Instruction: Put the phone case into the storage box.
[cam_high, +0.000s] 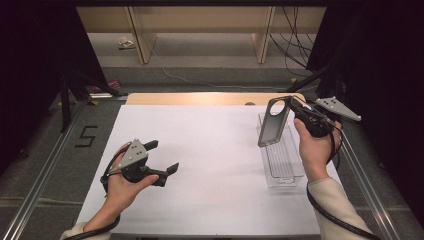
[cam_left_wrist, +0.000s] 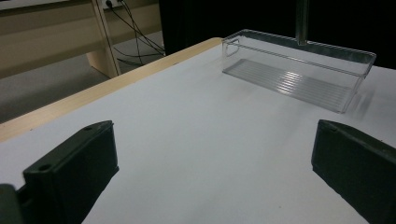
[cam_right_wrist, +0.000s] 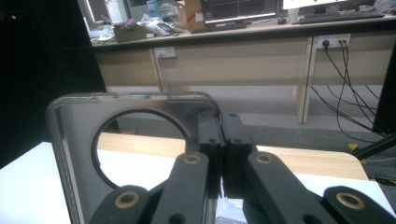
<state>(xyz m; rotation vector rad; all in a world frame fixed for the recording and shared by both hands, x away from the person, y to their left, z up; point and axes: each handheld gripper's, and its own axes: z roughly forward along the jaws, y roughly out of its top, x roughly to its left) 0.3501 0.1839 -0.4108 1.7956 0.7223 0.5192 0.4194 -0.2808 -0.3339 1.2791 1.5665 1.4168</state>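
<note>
My right gripper (cam_high: 292, 103) is shut on the top edge of a dark phone case (cam_high: 273, 123) with a round camera hole, holding it above the far end of a clear plastic tray (cam_high: 282, 159) at the table's right. In the right gripper view the phone case (cam_right_wrist: 79, 140) stands upright, clamped between the closed fingertips (cam_right_wrist: 232, 154). My left gripper (cam_high: 162, 157) hovers open over the white table (cam_high: 210, 150) at the left, nothing between its jaws. Its own view shows the clear tray (cam_left_wrist: 299, 70) ahead, with both fingers (cam_left_wrist: 74, 168) wide apart.
The white sheet lies over a wooden tabletop whose edge (cam_high: 210, 97) shows at the back. Metal rails (cam_high: 45, 170) run along both sides. Beyond stand wooden desks (cam_right_wrist: 243, 60) with cables (cam_right_wrist: 345, 93) on the floor. Black curtains flank the area.
</note>
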